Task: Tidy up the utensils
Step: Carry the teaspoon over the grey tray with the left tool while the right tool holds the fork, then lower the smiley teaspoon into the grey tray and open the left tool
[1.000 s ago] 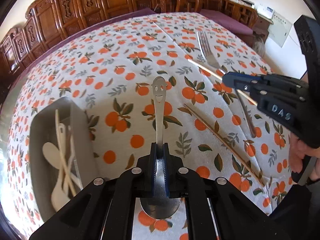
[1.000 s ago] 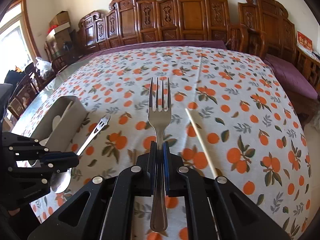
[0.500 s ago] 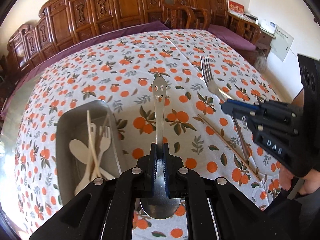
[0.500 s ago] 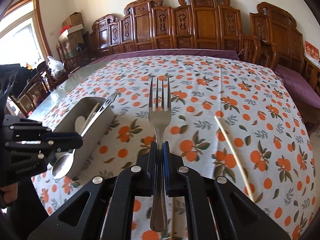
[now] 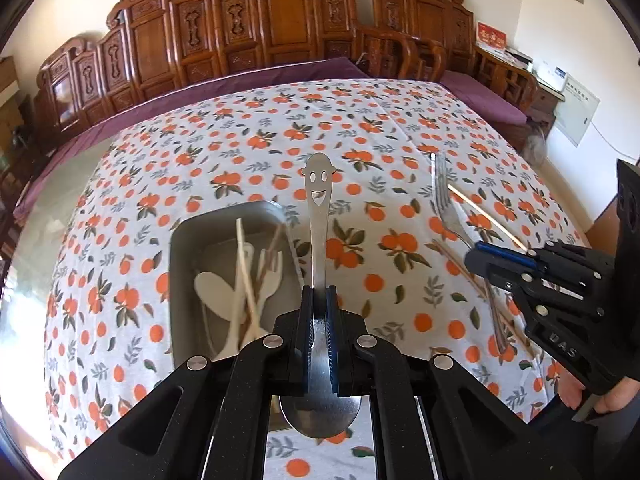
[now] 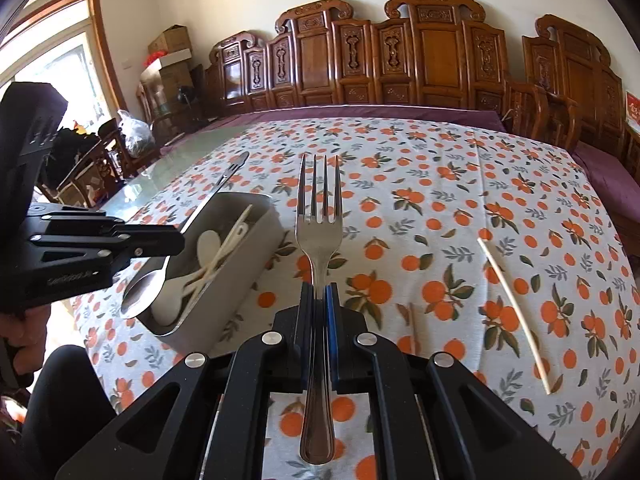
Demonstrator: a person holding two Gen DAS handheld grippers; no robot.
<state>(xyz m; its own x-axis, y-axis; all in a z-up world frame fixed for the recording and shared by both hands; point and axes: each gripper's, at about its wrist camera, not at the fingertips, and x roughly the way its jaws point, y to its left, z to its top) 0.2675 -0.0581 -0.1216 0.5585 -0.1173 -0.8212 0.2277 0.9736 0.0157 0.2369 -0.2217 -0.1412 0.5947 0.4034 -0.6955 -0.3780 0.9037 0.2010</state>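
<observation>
My left gripper is shut on a steel spoon, its smiley-face handle end pointing forward and its bowl near the camera. It hangs over the right edge of a grey metal tray that holds a pale wooden spoon, a fork and chopsticks. My right gripper is shut on a steel fork, tines forward, just right of the tray. Each gripper appears in the other's view: the left gripper with the spoon bowl, the right gripper with the fork.
A pale chopstick and a second, darker one lie on the orange-print tablecloth to the right. Carved wooden chairs line the far side of the table. Bare glass tabletop shows at the left.
Both grippers have risen and shifted left toward the tray, carrying the spoon and the fork. The tray now sits nearer the middle of both views.
</observation>
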